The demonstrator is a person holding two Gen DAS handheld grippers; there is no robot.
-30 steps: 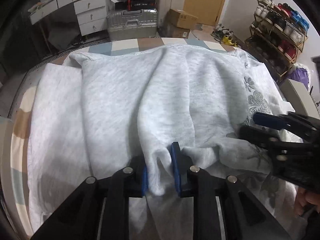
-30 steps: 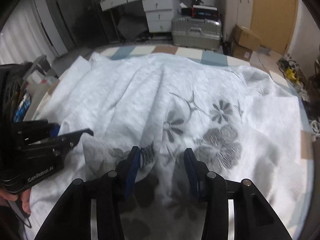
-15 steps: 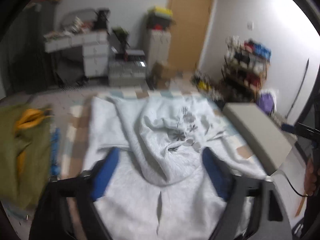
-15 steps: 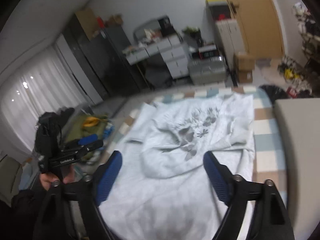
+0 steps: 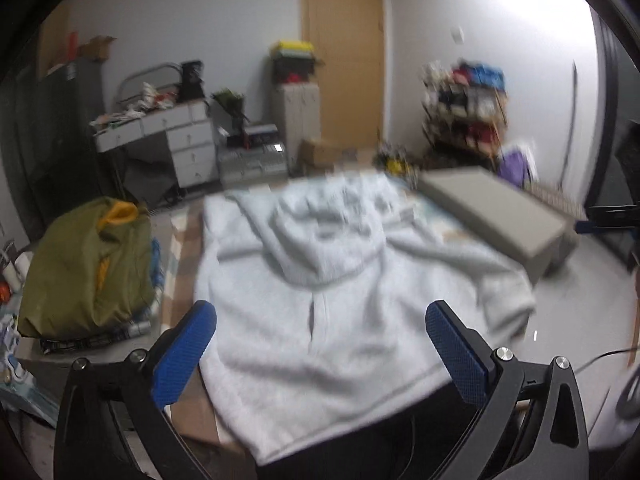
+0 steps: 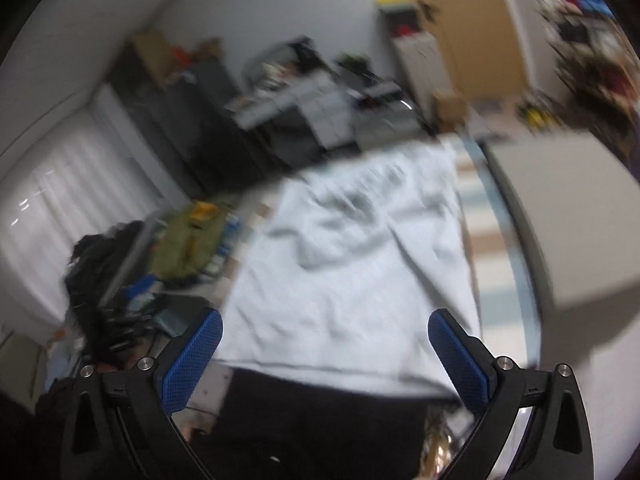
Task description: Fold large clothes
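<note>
A light grey hooded sweatshirt (image 5: 340, 304) lies spread on a checked mat (image 5: 182, 252), its hood with the flower print turned up over its back. In the right wrist view the sweatshirt (image 6: 360, 280) is blurred. My left gripper (image 5: 320, 314) hangs above the garment's near hem, its jaws opening wide with nothing between the blue pads. My right gripper (image 6: 325, 320) is likewise above the near hem, its jaws opening and empty. A blue tip of the right gripper (image 5: 584, 226) shows at the right edge of the left wrist view.
An olive-green bag (image 5: 88, 268) sits left of the mat, with small clutter around it. A long grey block (image 5: 500, 216) lies along the right side. Behind stand a white drawer desk (image 5: 176, 148), a silver suitcase (image 5: 252, 162), a shoe rack (image 5: 468, 108) and a wooden door (image 5: 344, 60).
Both grippers have let go of the sweatshirt, opened wide, and pulled back and up. The garment now lies farther off, and more of the room shows.
</note>
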